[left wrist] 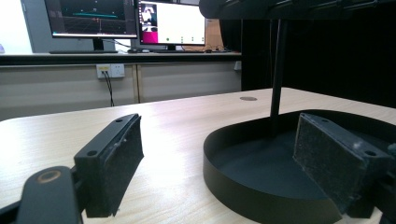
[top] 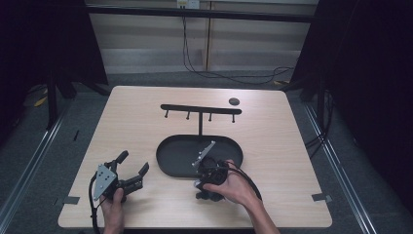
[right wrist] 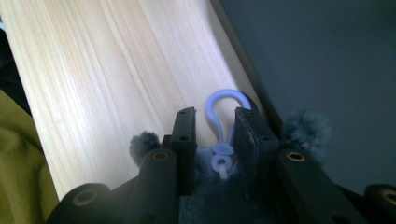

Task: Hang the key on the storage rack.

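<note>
The right gripper [right wrist: 214,128] has its jaws drawn in close around a small plush charm [right wrist: 219,196], grey-blue and furry, with a pale blue plastic loop [right wrist: 227,100] standing up between the pads. The pads look pressed on the fuzzy body just under the loop, so I'd call it pinched. From above, that gripper [top: 210,168] sits at the near rim of the black oval tray [top: 175,156], on the table edge side, with the hand wrapped round it.

The left gripper [top: 130,170] rests on the wooden table [top: 272,131] left of the tray, jaws spread wide and holding nothing; its own camera looks across the tray wall [left wrist: 243,191] to the upright post [left wrist: 276,70].

Behind the tray stands a rack: a bar with four small hooks [top: 199,109].

My guess is the charm has just been gripped and is due to be hung. The next move would need a lift clear of the tray, then turning the wrist so the loop's opening faces a hook and slips over it.
</note>
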